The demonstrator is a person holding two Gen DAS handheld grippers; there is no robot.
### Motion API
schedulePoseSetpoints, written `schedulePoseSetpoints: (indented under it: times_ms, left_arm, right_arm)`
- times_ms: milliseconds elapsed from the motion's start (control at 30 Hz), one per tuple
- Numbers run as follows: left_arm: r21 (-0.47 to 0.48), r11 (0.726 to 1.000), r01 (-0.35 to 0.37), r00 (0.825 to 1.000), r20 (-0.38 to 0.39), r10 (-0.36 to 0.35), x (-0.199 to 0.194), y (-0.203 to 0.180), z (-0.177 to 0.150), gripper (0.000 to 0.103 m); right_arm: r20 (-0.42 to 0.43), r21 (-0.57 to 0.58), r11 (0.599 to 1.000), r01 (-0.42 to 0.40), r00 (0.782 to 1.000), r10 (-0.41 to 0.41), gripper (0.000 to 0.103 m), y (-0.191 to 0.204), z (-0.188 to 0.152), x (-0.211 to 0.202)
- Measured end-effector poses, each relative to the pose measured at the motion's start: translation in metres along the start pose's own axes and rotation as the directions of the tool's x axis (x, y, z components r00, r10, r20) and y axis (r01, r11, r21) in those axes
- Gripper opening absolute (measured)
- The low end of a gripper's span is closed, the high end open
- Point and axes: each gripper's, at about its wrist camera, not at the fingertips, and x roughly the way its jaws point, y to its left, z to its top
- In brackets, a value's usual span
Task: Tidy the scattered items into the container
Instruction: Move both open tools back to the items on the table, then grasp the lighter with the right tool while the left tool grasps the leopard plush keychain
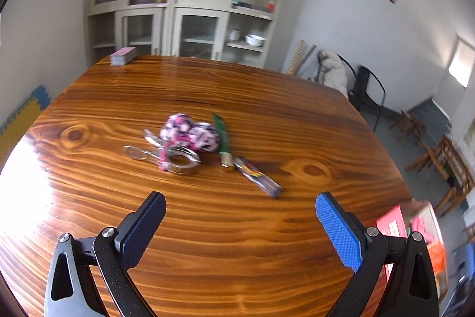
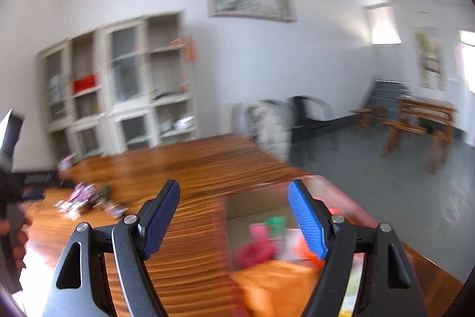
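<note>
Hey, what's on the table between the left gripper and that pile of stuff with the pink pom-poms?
Nothing: in the left wrist view, only bare wooden table lies between the open left gripper and the pom-poms.

Two pink-patterned fabric balls [image 1: 190, 132] are counted on one wooden table [image 1: 267, 109], beside one clear tape roll [image 1: 181, 164], one green strip [image 1: 221, 132] and one dark wrapped packet [image 1: 261, 180]. One card deck [image 1: 123, 55] is seen at the far edge, and one open box [image 2: 261, 207] (contents blurred, uncounted).

Box [image 2: 267, 242] contents blurred, unreadable
</note>
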Motion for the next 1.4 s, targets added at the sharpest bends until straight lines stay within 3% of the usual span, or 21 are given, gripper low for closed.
schedulePoseSetpoints:
  times_ms: [167,267,400,767,1100,1200,1267,1333,1400]
  left_arm:
    - [-0.106,0.994,-0.031,0.999,0.013,0.033,-0.003,0.053,0.016,0.102]
    - [-0.143,0.988,-0.056,0.998,0.002,0.057,-0.001,0.076,0.021,0.102]
    - [-0.172,0.983,-0.069,0.998,0.000,0.070,0.000,0.098,0.027,0.102]
    - [-0.206,0.974,-0.096,0.995,-0.026,0.093,0.017,0.130,0.038,0.102]
    - [-0.180,0.978,-0.106,0.994,-0.057,0.097,0.036,0.126,0.039,0.102]
    - [-0.165,0.978,-0.126,0.991,-0.059,0.117,0.039,0.126,0.038,0.102]
    - [-0.170,0.976,-0.137,0.990,-0.063,0.128,0.042,0.129,0.037,0.102]
    - [-0.177,0.973,-0.146,0.988,-0.067,0.136,0.044,0.132,0.037,0.102]
    - [-0.179,0.971,-0.155,0.987,-0.070,0.145,0.046,0.134,0.036,0.102]
  right_arm:
    - [-0.162,-0.125,0.978,-0.169,0.976,0.148,0.080,0.056,-0.006,0.043]
    - [-0.265,-0.154,0.954,-0.257,0.941,0.210,0.080,0.083,-0.015,0.069]
    - [-0.382,-0.124,0.927,-0.355,0.879,0.285,0.079,0.108,-0.026,0.101]
    - [-0.521,-0.095,0.918,-0.386,0.805,0.285,0.080,0.146,-0.043,0.180]
    - [-0.584,-0.119,0.906,-0.407,0.766,0.268,0.078,0.165,-0.034,0.239]
    - [-0.599,-0.178,0.889,-0.423,0.763,0.243,0.066,0.181,-0.036,0.247]
    - [-0.594,-0.216,0.879,-0.426,0.772,0.228,0.058,0.188,-0.038,0.247]
    - [-0.592,-0.212,0.875,-0.435,0.770,0.239,0.035,0.191,-0.037,0.246]
    - [-0.589,-0.214,0.880,-0.424,0.775,0.230,0.025,0.190,-0.038,0.245]
